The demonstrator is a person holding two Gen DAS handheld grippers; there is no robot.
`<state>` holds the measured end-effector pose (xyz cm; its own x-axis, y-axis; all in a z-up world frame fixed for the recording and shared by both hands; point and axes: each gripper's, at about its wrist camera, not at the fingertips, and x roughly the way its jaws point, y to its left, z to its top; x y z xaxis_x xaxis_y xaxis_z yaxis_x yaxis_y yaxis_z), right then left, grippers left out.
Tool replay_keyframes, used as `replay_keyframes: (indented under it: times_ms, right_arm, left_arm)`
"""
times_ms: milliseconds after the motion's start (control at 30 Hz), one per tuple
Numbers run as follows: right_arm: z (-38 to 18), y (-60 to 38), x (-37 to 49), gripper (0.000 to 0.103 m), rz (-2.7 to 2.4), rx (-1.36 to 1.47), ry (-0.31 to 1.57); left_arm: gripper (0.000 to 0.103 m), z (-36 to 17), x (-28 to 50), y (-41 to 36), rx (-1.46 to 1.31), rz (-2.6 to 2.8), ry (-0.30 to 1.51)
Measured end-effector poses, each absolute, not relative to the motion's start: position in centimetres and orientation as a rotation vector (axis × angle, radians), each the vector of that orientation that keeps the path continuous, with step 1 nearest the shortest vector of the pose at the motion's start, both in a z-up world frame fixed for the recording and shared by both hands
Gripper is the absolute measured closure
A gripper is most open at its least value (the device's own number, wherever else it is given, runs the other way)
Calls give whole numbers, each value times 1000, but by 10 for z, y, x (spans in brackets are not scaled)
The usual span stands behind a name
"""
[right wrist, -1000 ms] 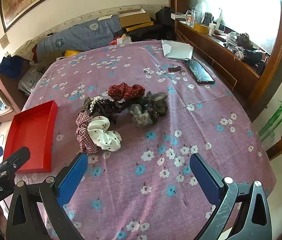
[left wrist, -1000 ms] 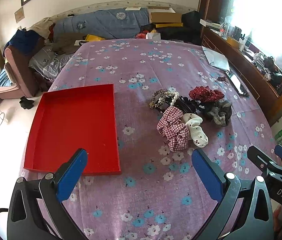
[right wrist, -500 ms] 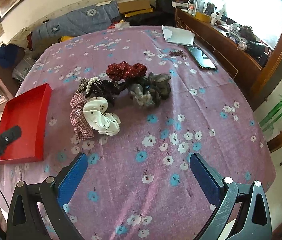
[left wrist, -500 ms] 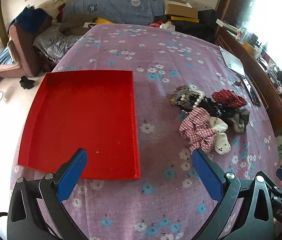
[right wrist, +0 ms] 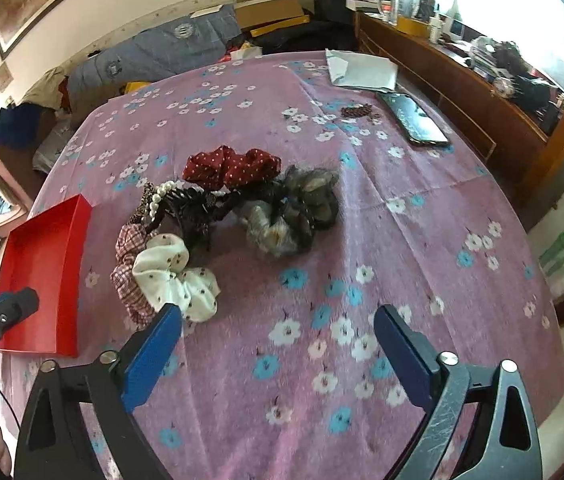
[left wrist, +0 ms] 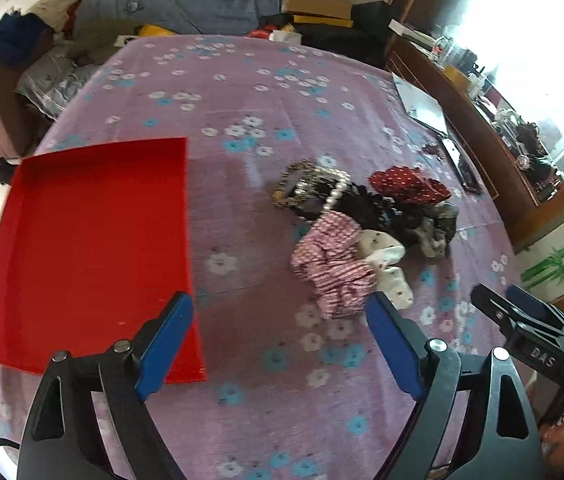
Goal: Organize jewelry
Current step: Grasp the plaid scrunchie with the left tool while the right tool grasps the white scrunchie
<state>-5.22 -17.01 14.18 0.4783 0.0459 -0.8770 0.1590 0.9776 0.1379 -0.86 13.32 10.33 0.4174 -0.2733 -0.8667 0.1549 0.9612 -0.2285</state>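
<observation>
A pile of hair accessories lies mid-table: a pink checked scrunchie (left wrist: 334, 268), a white dotted scrunchie (right wrist: 174, 276), a red dotted scrunchie (right wrist: 230, 166), a grey scrunchie (right wrist: 294, 212) and a pearl bracelet (left wrist: 336, 190) on black pieces. An empty red tray (left wrist: 86, 248) sits left of the pile; it also shows in the right wrist view (right wrist: 42, 276). My left gripper (left wrist: 278, 340) is open and empty, low over the table between tray and pile. My right gripper (right wrist: 278, 348) is open and empty, just in front of the pile.
A black phone (right wrist: 414, 118), white paper (right wrist: 362, 70) and a small dark beaded item (right wrist: 360, 112) lie at the far right of the purple floral cloth (right wrist: 402, 240). A wooden sideboard (right wrist: 462, 92) runs along the right. Bedding and boxes are behind.
Both grippers have moved forward and lower toward the pile, which looks larger now. The left view has swung right, from the tray toward the scrunchies. Both stay open.
</observation>
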Motion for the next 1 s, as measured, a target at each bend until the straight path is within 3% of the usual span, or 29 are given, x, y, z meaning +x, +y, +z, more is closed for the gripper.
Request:
replay_keyframes:
  times_ms: [233,433,667,767,833,867,900,933,967,1000]
  right_arm:
    - [145,-179,-12,20,63,232,1039]
    - [146,-174,29,21,142,206,1009]
    - [141,-163,57,21,200,150,1015]
    - [137,-158,64,21,218,130,1023]
    - [133,-156,68,21,222,122,1030]
    - [131,-156,70,21,223,119,1034]
    - [129,-156,72,24,222,112,1040]
    - [127,-155,74,29,222,104,1044]
    - [125,-154,75,32,226,97,1048]
    - [123,-154,77,43,230,91,1055]
  left_arm:
    - [16,85,16,110,-202,-297,1154]
    - [16,61,32,102,-256,-257,1206]
    - [23,46,37,93,-226,-202,1224]
    - [34,42,39,88,-225,-204,1235]
    - [47,39,42,83,-230,-209,1244]
    - [63,37,42,82,-233,-213,1252]
    - [84,35,43,80,-241,-219,1267]
    - [92,34,43,79,-248,-222,1274]
    - [95,34,42,79,-254,-222,1274]
    - [95,36,40,79,-258,-221,1261]
